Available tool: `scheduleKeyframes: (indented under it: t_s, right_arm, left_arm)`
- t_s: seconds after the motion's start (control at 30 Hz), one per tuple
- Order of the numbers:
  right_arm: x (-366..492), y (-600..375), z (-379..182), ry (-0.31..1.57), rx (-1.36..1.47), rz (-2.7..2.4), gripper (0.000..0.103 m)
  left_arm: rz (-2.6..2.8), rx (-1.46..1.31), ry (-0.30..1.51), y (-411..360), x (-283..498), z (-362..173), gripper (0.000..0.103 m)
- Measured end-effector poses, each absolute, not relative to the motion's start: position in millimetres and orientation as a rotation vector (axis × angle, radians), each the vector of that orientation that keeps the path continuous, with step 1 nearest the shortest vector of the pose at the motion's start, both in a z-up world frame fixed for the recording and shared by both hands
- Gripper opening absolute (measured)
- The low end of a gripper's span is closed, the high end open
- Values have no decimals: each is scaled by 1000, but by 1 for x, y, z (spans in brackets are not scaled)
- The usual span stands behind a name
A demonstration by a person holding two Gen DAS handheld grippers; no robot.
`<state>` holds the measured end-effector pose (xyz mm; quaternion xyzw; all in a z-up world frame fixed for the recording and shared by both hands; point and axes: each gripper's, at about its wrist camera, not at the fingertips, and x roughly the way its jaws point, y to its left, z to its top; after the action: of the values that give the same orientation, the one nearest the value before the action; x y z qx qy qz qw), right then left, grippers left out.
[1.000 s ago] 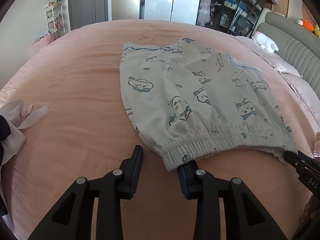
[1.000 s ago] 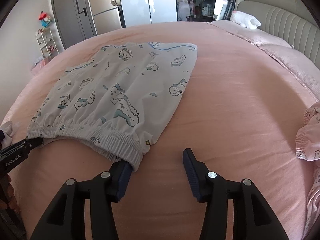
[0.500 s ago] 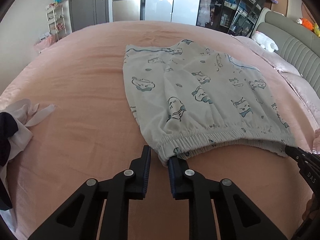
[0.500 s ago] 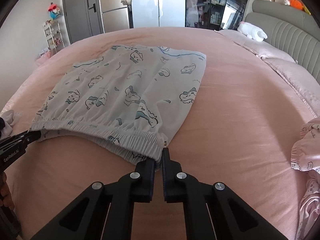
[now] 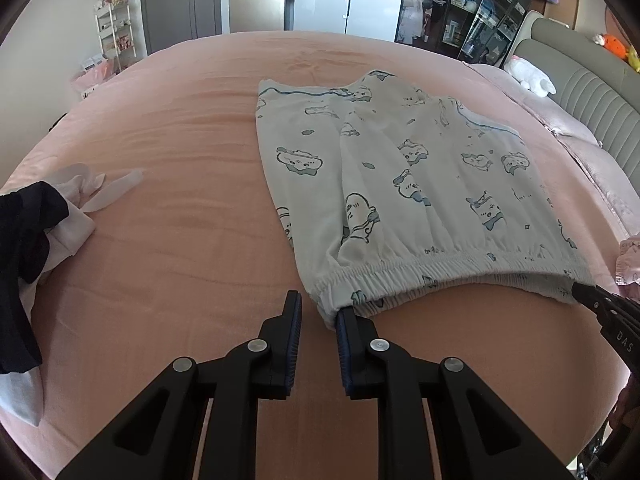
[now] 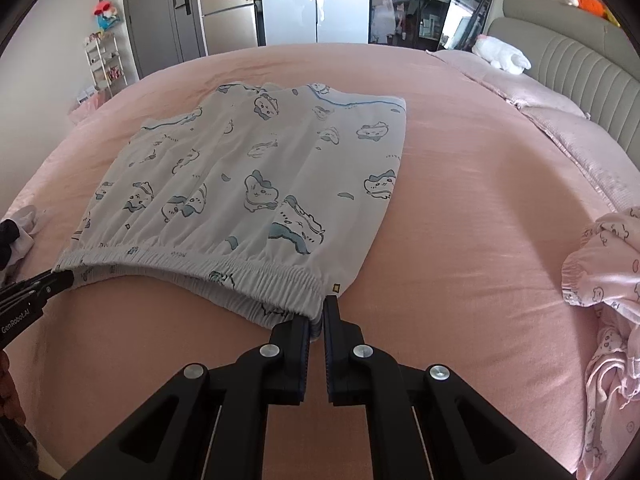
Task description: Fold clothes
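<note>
While apart, left tongs (image 5: 318, 312) possibly gripless.

The setting is a home bedroom. A wide bed covered by a pink sheet (image 6: 480, 200) fills both views, backed by a grey padded headboard with vertical channels (image 6: 560, 60). A white plush toy (image 6: 502, 56) lies beside the pillows. Grey wardrobe doors (image 6: 156, 16), a silver refrigerator (image 6: 228, 20), a white wire shelf rack (image 5: 116, 28) and a glass-fronted display cabinet (image 5: 452, 4) line the far wall.
</note>
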<state>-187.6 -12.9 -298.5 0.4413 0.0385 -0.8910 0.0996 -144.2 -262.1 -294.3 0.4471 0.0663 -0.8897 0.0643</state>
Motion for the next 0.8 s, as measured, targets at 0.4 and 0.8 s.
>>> scheduleKeyframes:
  t_s: [0.4, 0.8]
  right_arm:
    - [-187, -8, -289, 104, 1295, -2640, 3]
    - [-195, -7, -289, 108, 1311, -2618, 3]
  left_arm:
    - [-2699, 1358, 144, -264, -144, -283, 15]
    - [-2685, 1365, 115, -261, -154, -286, 15]
